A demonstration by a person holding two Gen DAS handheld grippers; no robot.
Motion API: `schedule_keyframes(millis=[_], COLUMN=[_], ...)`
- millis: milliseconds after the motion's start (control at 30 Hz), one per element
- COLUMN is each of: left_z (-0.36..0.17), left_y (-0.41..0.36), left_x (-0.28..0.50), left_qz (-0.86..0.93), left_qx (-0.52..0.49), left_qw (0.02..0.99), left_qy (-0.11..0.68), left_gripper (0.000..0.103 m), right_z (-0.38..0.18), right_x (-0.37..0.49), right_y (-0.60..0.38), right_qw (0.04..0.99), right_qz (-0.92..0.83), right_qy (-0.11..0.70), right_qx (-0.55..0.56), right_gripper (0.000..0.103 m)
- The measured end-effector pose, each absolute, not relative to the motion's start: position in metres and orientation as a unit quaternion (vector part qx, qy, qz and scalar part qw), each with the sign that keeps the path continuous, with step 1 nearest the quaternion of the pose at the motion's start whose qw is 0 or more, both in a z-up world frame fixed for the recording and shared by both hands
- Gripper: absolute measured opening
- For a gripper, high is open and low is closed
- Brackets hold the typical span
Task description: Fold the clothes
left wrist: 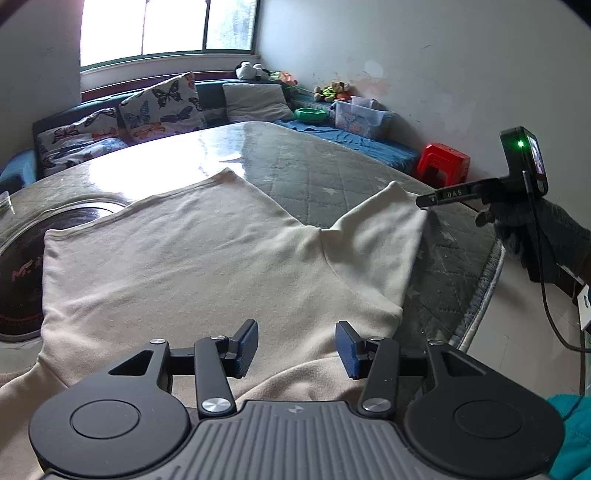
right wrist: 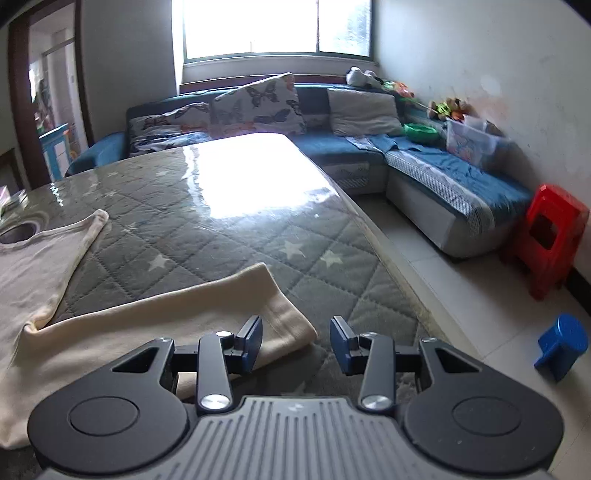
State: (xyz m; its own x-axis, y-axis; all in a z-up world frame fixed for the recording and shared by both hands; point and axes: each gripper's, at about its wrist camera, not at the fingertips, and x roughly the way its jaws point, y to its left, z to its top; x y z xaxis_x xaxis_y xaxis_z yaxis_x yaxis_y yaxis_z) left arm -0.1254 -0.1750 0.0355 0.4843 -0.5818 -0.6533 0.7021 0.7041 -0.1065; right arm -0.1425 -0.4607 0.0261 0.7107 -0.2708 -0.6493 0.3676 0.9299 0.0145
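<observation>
While the cream shirt (left wrist: pixel 184 266) lay spread flat on the table (left wrist: pixel 332 184), its body covered the near part of the quilted grey cover with pale stars, and one sleeve (left wrist: pixel 380 236) reached out toward the table's right edge. In the right wrist view the sleeve (right wrist: pixel 184 314) lay flat across the cover, its cuff end just ahead of the tool.

The left gripper (left wrist: pixel 295 349) hovered over the shirt's near end with its jaws about half open; cloth showed between the blue pads (left wrist: pixel 247 347), but they did not press on it and held nothing. The right gripper (right wrist: pixel 295 345) stood partly open too, empty, its left pad over the sleeve's cuff corner and its right pad over bare cover. Seen from the left wrist, the right gripper (left wrist: pixel 428 201) pointed its tip at the sleeve's end, carried by a dark-gloved hand (left wrist: pixel 517 221); whether the tip touched the cloth I could not tell.

A dark round inset (left wrist: pixel 22 266) showed in the table to the left, partly under the shirt. Beyond the table ran a blue corner sofa (right wrist: pixel 424 162) with butterfly cushions (right wrist: pixel 258 103), a green bowl (right wrist: pixel 421 132) and a clear box (right wrist: pixel 469 142). A red stool (right wrist: pixel 550 236) stood by the wall and a blue stool (right wrist: pixel 561 345) sat on the tiled floor. A bright window (right wrist: pixel 273 26) glared off the tabletop.
</observation>
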Motion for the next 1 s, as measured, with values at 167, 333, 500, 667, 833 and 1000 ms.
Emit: schedule_keyframes(millis=[167, 333, 500, 667, 833, 1000], left_z=[0.034, 0.034, 0.035, 0.033, 0.026, 0.025], left_y=[-0.177, -0.184, -0.195, -0.213, -0.225, -0.225], left_x=[-0.125, -0.122, -0.120, -0.125, -0.126, -0.126], left_qz=[-0.363, -0.353, -0.354, -0.364, -0.367, -0.367], left_qx=[0.091, 0.089, 0.089, 0.111, 0.124, 0.115], left_qw=[0.859, 0.861, 0.862, 0.859, 0.856, 0.858], left_qy=[0.350, 0.355, 0.353, 0.342, 0.341, 0.340], left_gripper=[0.051, 0.052, 0.052, 0.052, 0.052, 0.052], right_z=[0.020, 0.027, 0.040, 0.037, 0.063, 0.080], right_x=[-0.140, -0.144, -0.155, -0.157, -0.165, -0.167], right_y=[-0.461, -0.462, -0.464, -0.468, -0.465, -0.460], right_qw=[0.922, 0.924, 0.932, 0.930, 0.942, 0.948], right_qz=[-0.173, -0.183, -0.185, -0.184, -0.169, -0.163], right_qy=[0.334, 0.317, 0.290, 0.296, 0.262, 0.252], right_qx=[0.097, 0.107, 0.113, 0.121, 0.122, 0.107], right_gripper=[0.033, 0.007, 0.005, 0.005, 0.005, 0.005])
